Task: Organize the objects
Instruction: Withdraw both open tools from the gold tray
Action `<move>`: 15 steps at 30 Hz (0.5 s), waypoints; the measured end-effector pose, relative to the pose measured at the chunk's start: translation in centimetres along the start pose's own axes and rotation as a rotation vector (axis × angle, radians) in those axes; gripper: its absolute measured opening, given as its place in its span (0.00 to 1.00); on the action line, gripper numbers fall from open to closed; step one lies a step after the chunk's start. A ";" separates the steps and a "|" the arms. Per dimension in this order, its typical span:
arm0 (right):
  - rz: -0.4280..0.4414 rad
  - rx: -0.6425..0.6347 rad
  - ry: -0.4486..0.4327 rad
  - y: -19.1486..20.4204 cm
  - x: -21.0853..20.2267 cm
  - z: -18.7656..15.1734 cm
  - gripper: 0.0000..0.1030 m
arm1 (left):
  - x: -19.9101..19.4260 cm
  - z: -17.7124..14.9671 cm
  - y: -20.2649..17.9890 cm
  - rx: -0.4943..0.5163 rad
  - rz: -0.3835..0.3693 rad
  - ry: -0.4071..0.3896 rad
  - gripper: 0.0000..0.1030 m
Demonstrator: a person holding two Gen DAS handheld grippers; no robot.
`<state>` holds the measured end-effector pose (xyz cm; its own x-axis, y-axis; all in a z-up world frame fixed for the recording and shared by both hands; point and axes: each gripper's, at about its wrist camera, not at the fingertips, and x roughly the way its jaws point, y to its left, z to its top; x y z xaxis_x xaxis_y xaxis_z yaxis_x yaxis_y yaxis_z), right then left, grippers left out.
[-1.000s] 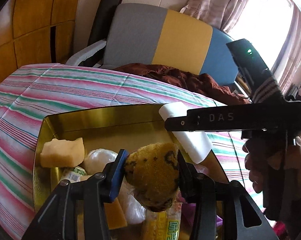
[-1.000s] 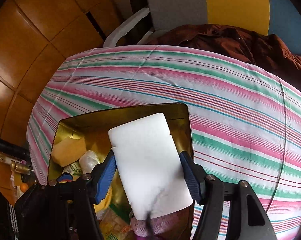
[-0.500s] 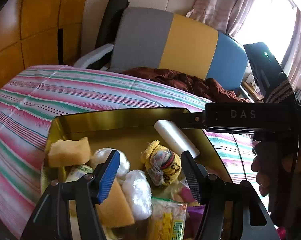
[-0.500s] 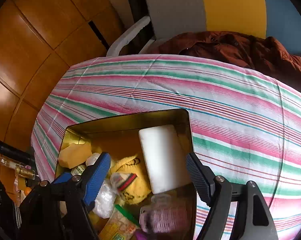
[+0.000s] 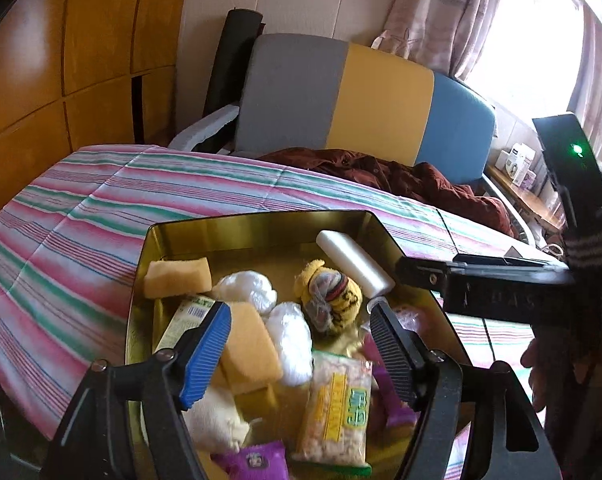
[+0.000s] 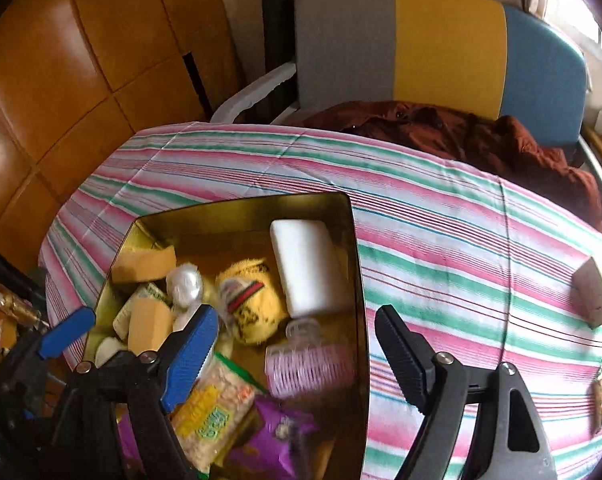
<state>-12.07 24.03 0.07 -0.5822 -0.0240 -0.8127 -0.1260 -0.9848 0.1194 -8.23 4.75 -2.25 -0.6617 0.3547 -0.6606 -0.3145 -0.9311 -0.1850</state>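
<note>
A gold tin sits on the striped cloth, full of small items. The yellow plush toy lies in its middle and the white block lies along its right wall. My left gripper hangs above the tin's near end, its jaws opening with nothing gripped between them. My right gripper hovers over the tin's right rim, its jaws also opening and empty. The right gripper's black body shows in the left wrist view.
In the tin lie yellow sponges, white bagged lumps, a snack packet, a purple packet and a pink roller. On the cloth to the right stand a wooden block and a small packet. A chair with brown cloth stands behind.
The left gripper let go of the plush toy and the right let go of the white block; both now lie in the tin. Both grippers opened wider and drew back.
</note>
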 end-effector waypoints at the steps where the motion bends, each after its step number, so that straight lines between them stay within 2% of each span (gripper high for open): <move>1: -0.011 -0.010 -0.008 0.2 -0.3 -0.4 0.80 | -0.3 -0.2 -0.1 0.002 0.003 -0.002 0.72; 7: -0.045 -0.023 -0.038 0.8 -1.8 -2.6 0.80 | -1.4 -1.2 -0.6 0.022 0.011 -0.008 0.72; 15: -0.082 -0.009 -0.054 -0.4 -3.3 -4.9 0.80 | -2.3 -2.4 -2.4 0.077 -0.005 -0.002 0.72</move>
<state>-6.17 23.68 -0.09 -0.6128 0.0661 -0.7875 -0.1679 -0.9846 0.0480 -4.36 5.98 -2.02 -0.6613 0.3597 -0.6583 -0.3690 -0.9200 -0.1321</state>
